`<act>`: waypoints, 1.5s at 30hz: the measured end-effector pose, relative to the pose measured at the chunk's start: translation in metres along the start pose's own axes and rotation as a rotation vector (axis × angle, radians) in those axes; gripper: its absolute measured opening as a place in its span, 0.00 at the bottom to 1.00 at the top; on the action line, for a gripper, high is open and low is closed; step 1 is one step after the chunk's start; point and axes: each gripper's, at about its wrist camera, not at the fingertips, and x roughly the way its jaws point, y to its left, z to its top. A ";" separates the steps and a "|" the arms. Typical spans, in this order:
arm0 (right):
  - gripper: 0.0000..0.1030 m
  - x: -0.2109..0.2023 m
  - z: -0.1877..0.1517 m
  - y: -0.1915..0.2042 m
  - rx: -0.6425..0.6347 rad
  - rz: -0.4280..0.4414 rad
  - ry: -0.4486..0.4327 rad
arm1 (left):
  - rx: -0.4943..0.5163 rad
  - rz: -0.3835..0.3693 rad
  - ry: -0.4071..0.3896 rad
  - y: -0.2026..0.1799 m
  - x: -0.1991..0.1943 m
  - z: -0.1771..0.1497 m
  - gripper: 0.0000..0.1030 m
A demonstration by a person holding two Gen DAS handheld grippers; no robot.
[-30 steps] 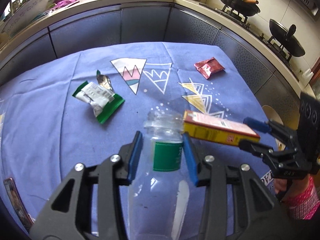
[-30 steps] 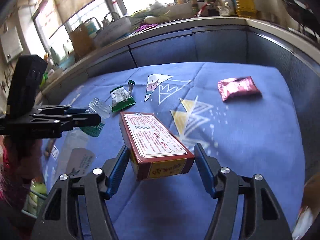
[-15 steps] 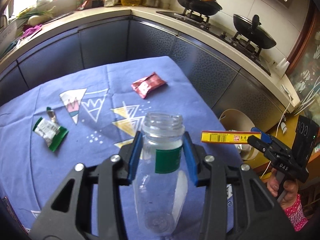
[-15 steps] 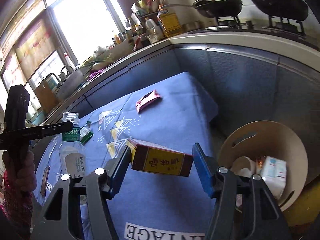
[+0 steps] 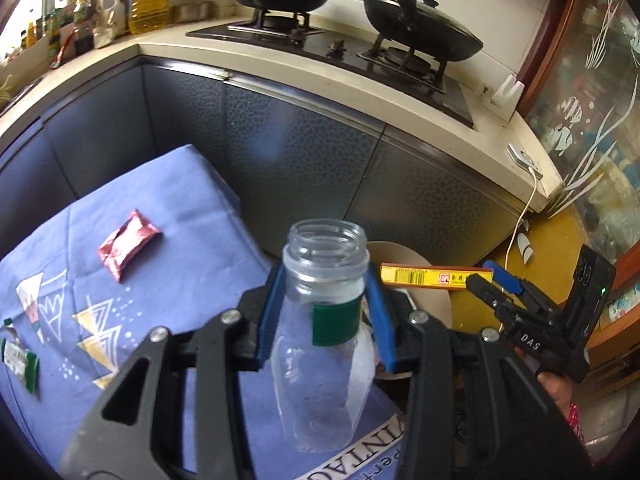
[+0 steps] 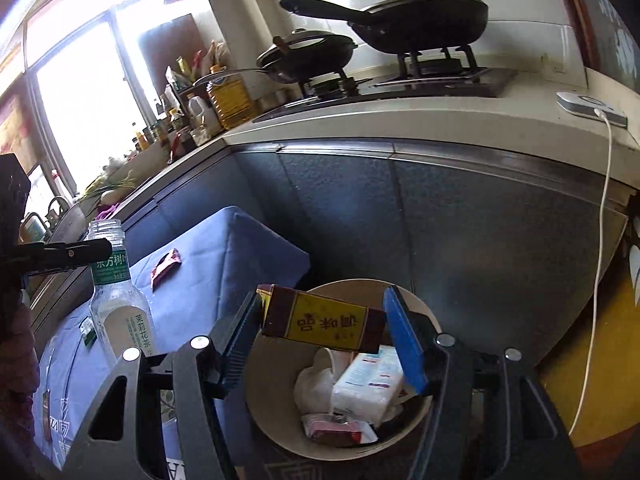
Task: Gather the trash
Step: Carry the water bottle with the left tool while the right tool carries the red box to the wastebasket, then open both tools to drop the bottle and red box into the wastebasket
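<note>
The left gripper is clamped on the neck of an uncapped clear plastic bottle, just at its green label, held upright beside the edge of the blue-clothed worktop; empty and thin-walled, it looks very light and slick, likely to buckle if squeezed at the belly — the stiffer neck seems the sound place to hold it. The right gripper pinches a flat red-and-yellow cardboard box by its two ends directly above the beige waste bin; it too looks light, stiff along its length, soft on its broad faces.
</note>
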 end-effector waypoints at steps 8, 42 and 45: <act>0.61 0.010 -0.012 -0.040 0.036 -0.043 0.033 | 0.056 -0.057 -0.002 -0.054 0.034 0.034 0.38; 0.76 0.033 -0.038 -0.007 0.007 -0.067 0.006 | 0.130 0.014 -0.028 -0.048 0.048 -0.038 0.57; 0.76 0.021 -0.041 -0.002 0.036 -0.062 -0.011 | 0.104 -0.004 -0.038 -0.038 0.035 -0.041 0.57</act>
